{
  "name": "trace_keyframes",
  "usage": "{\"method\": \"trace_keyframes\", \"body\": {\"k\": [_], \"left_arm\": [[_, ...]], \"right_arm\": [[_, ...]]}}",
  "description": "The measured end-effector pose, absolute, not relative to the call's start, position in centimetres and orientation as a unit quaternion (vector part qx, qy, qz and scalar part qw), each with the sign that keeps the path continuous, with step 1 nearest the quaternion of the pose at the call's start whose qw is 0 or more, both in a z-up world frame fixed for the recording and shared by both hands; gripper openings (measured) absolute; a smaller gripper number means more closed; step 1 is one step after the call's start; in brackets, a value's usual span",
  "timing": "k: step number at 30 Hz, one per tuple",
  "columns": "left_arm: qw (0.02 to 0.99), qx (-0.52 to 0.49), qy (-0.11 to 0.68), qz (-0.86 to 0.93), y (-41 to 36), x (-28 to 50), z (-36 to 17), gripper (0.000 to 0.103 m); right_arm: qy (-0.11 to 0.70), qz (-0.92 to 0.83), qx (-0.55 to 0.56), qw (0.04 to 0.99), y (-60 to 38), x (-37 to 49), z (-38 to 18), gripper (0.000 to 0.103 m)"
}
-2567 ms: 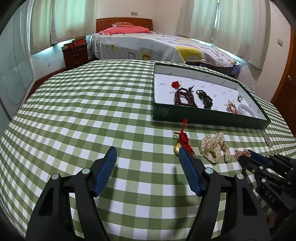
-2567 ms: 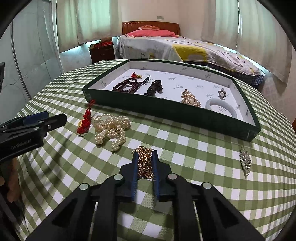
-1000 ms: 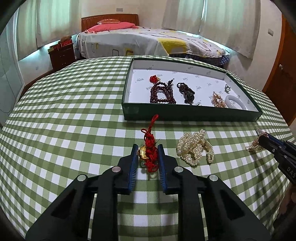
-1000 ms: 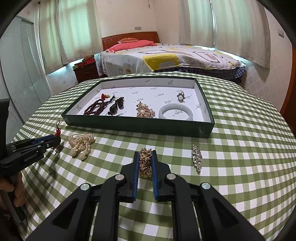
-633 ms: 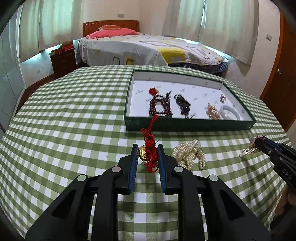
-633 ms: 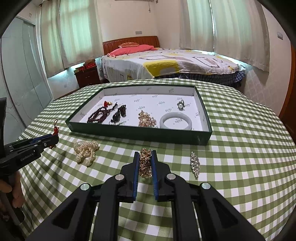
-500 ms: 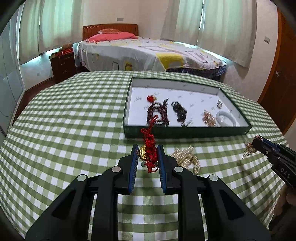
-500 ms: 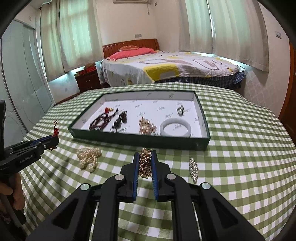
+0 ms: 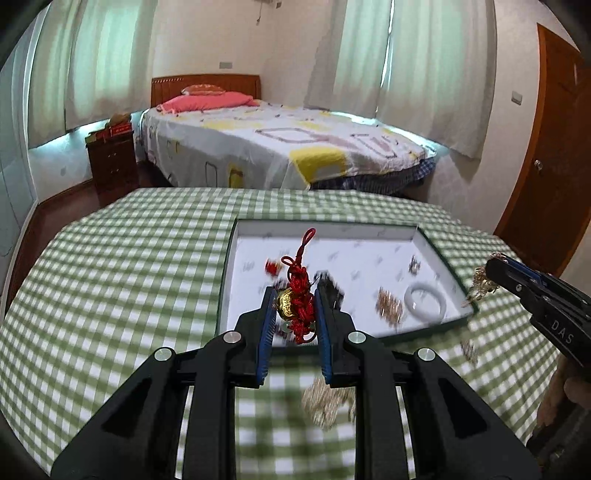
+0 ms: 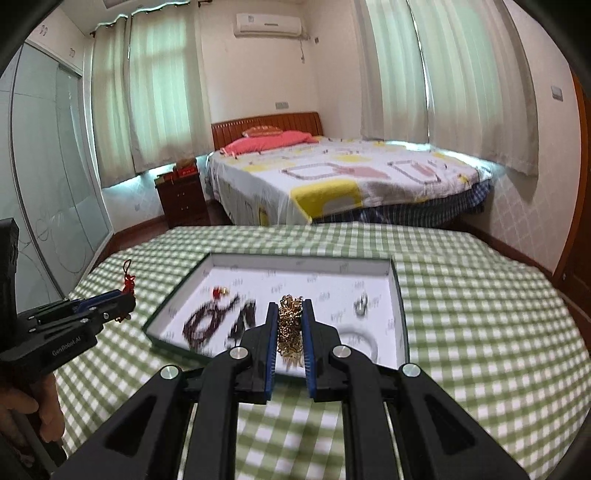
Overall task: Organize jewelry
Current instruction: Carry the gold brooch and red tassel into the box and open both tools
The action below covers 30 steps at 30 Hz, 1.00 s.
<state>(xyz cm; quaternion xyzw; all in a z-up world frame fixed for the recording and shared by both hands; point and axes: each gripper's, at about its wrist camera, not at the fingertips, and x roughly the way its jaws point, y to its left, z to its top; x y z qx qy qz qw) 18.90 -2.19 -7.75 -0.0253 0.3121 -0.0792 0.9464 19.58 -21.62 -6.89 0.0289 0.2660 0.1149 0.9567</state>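
Carry step: left gripper [image 9: 294, 309] pinched the red charm [image 9: 298, 295], right gripper [image 10: 290, 328] pinched the gold chain [image 10: 290, 326]; both aloft near the tray [image 10: 400, 325]; next: lower in, release apart.

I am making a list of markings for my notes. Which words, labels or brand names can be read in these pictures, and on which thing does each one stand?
"DAS" - white letters on the black body of the right claw, seen from the left wrist view.
"GenRobot.AI" - small white print on the black body of the left claw, seen from the right wrist view.
Grey marks repeated on the white lining of the tray - too blurred to read.
Air conditioner - no readable label.
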Motion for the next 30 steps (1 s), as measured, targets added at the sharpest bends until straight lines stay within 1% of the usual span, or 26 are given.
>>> {"method": "trace_keyframes", "body": {"k": [8,13,17,24,30], "left_arm": [[0.953,-0.023,0.287,-0.091,-4.5,24.3,-5.8,0.021],[0.955,-0.018,0.28,-0.095,-6.0,27.9,-5.8,0.021],[0.948,-0.007,0.304,-0.095,-7.1,30.6,-7.9,0.021],[0.922,0.0,0.376,-0.091,-8.0,34.8,-13.1,0.021],[0.902,-0.001,0.423,-0.081,-8.3,37.2,-15.7,0.021]], "right_arm": [[0.24,0.12,0.018,0.963,-21.5,24.0,-4.9,0.013],[0.233,0.119,0.012,0.965,-21.7,26.3,-4.9,0.013],[0.258,0.118,0.017,0.959,-22.1,28.9,-7.1,0.013],[0.32,0.114,0.019,0.94,-22.4,32.2,-11.8,0.013],[0.354,0.11,0.016,0.929,-22.4,33.4,-13.8,0.013]]}}
